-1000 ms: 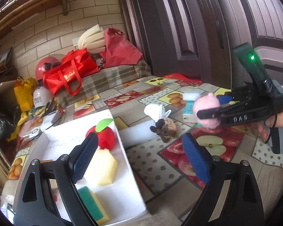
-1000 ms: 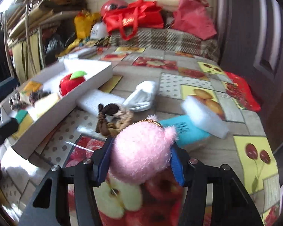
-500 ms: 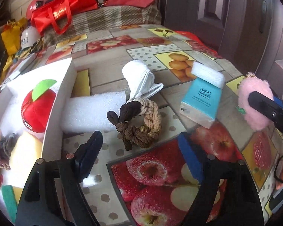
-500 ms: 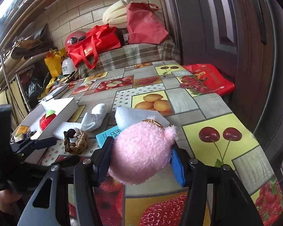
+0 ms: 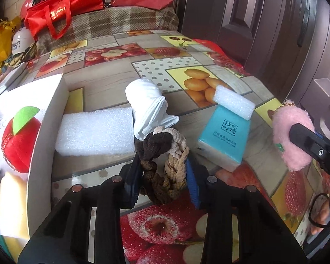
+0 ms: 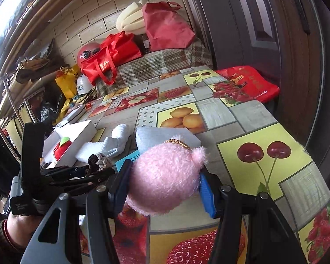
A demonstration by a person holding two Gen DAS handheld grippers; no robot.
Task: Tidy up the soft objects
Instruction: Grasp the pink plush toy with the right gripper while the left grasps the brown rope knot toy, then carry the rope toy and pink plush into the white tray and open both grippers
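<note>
Jaws of the left gripper (image 5: 162, 179), which have just been closing, clamp the braided brown-and-beige rope ring (image 5: 164, 167) on the fruit-patterned tablecloth (image 5: 112, 81) in the left wrist view, just in front of a white foam block (image 5: 94, 131) and a rolled white cloth (image 5: 149, 107), with a teal tissue pack (image 5: 224, 142) to the right and a white cardboard box (image 5: 44, 127) holding a red plush apple (image 5: 17, 140) to the left. Seen from the right wrist, the right gripper (image 6: 165, 184) is clenched on a fluffy pink plush ball (image 6: 165, 176) held above the tablecloth, its gold chain on top, while the left gripper with the rope ring lies at the lower left beside the box.
</note>
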